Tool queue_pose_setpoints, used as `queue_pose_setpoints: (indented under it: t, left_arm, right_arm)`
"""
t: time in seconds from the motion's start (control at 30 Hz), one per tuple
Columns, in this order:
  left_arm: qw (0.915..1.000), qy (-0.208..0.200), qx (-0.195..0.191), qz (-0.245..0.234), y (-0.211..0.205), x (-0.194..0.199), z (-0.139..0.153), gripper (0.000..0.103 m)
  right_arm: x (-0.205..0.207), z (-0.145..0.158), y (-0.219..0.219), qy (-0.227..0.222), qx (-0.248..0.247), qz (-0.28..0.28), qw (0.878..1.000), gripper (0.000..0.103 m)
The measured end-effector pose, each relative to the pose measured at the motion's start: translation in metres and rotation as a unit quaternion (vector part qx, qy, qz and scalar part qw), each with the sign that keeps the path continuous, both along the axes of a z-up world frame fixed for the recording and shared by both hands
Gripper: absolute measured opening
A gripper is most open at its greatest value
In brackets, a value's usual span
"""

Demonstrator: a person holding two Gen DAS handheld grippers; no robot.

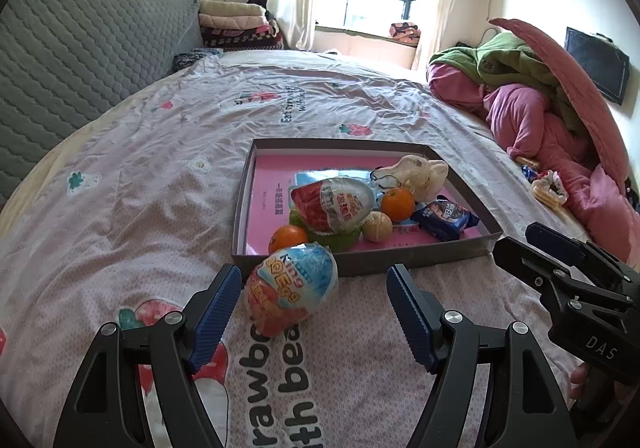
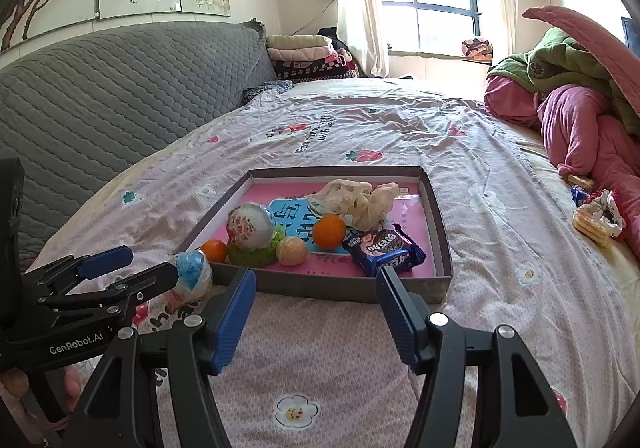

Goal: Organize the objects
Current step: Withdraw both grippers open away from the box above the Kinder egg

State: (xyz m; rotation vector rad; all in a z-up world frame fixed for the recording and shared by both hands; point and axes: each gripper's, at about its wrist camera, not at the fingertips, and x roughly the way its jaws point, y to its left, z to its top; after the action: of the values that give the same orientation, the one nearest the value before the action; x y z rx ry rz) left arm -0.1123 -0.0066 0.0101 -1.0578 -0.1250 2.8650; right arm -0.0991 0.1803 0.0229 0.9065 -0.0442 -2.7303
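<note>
blue egg [image 1: 292, 288] outside box [image 1: 360, 262] (untouched)

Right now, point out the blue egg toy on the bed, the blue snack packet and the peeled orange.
blue egg toy [image 1: 294, 294], left wrist view, wrapper middle.
blue snack packet [image 2: 382, 250], right wrist view, printed front.
peeled orange [image 2: 291, 251], right wrist view, pale side.

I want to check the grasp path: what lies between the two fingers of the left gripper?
In the left wrist view, the wrapped toy egg lies on the bedsheet between the open fingers of the left gripper, nearer its left one.
</note>
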Motion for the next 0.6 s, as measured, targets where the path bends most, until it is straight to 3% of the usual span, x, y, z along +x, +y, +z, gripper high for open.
queue_pose_setpoints:
  t: [0.6]
  left_arm:
    - [0.9997,-0.006,-0.011,0.019,0.005,0.017,-0.006,0.076]
  right_arm:
    - [0.020,-0.008,0.008,0.005,0.006,-0.004,1.000,0.066]
